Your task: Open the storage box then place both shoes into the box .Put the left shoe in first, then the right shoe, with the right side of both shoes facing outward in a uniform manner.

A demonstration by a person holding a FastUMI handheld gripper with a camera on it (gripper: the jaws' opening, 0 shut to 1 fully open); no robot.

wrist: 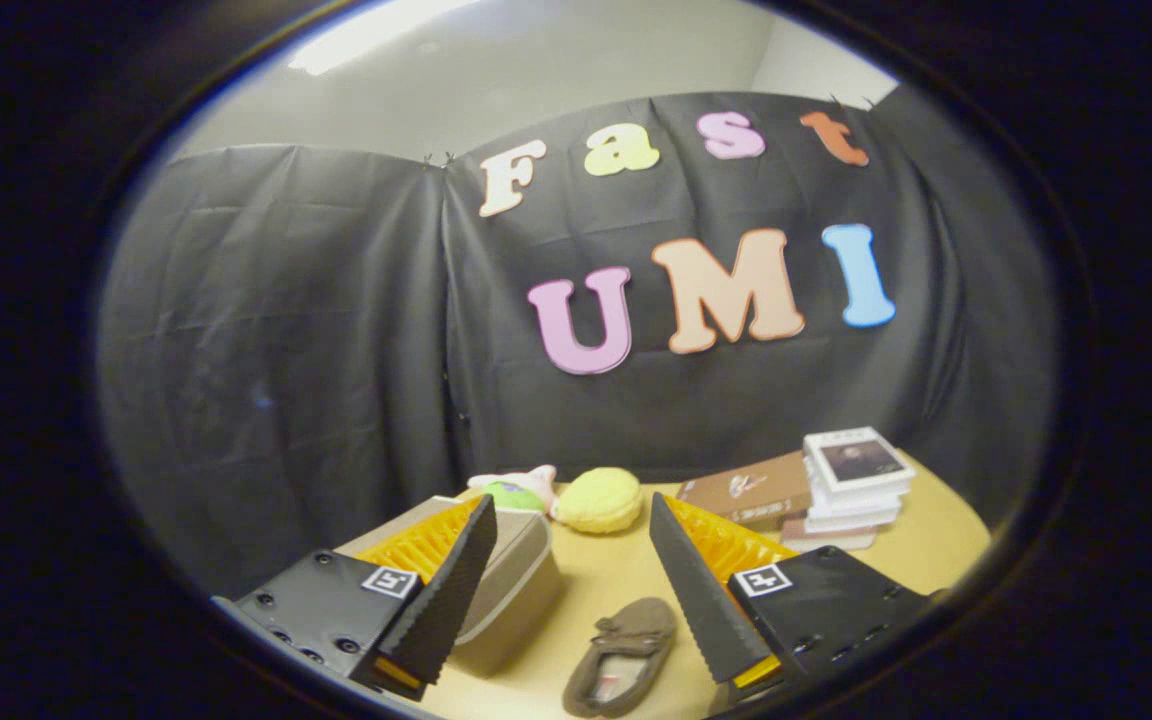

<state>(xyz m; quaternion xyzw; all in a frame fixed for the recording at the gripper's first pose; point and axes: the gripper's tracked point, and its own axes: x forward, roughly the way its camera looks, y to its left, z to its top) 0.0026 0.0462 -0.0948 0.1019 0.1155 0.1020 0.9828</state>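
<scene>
My gripper (571,515) hangs open above the table, nothing between its fingers. A brown moccasin-style shoe (622,655) lies on the tan table (936,560) below and between the fingers, close to the right one, its opening facing up. The beige storage box (516,590) with its grey lid shut sits under and just inside the left finger, which hides its left part.
Beyond the fingers, near the table's back, lie a yellow plush (599,499) and a pink-and-green plush toy (516,490). A brown flat box (751,490) and a stack of white books (854,480) stand at the back right. Black cloth walls the table.
</scene>
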